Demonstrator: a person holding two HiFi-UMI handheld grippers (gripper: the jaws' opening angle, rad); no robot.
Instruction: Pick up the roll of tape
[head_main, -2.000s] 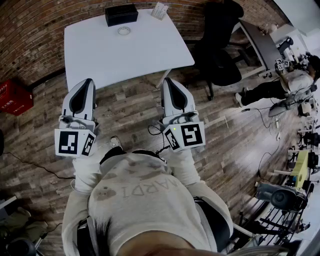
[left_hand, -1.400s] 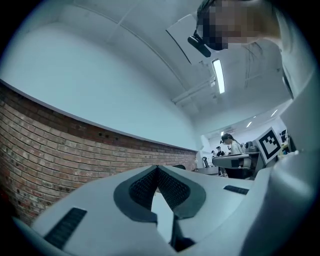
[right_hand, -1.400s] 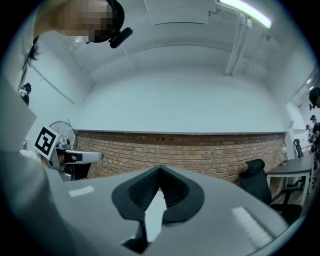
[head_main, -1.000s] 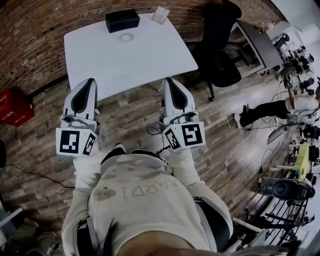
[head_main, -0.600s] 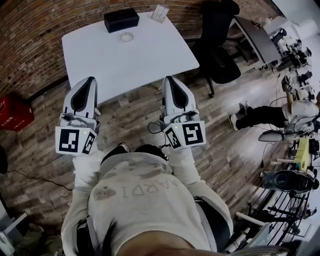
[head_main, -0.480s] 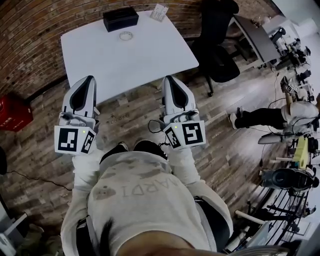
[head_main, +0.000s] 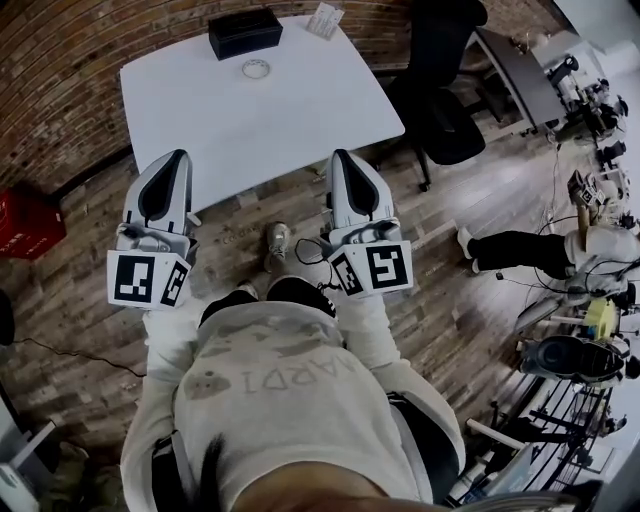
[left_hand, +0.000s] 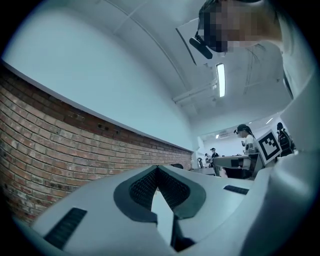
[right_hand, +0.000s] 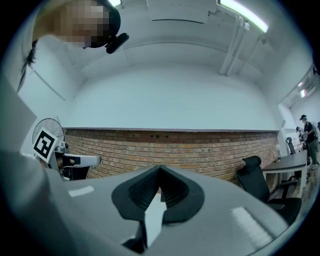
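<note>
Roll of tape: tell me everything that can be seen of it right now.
The roll of tape is a small pale ring, whitish or clear-looking, its open centre showing the table through it. It lies flat on the white table near the far edge, just in front of the black box and apart from it. Nothing but the table touches it. Finer detail is too small to tell.

My right gripper (right_hand: 160, 169) has its jaws closed together, nothing between them, and points at the brick wall (right_hand: 200, 150). A black office chair (right_hand: 255, 182) stands at the right.
</note>
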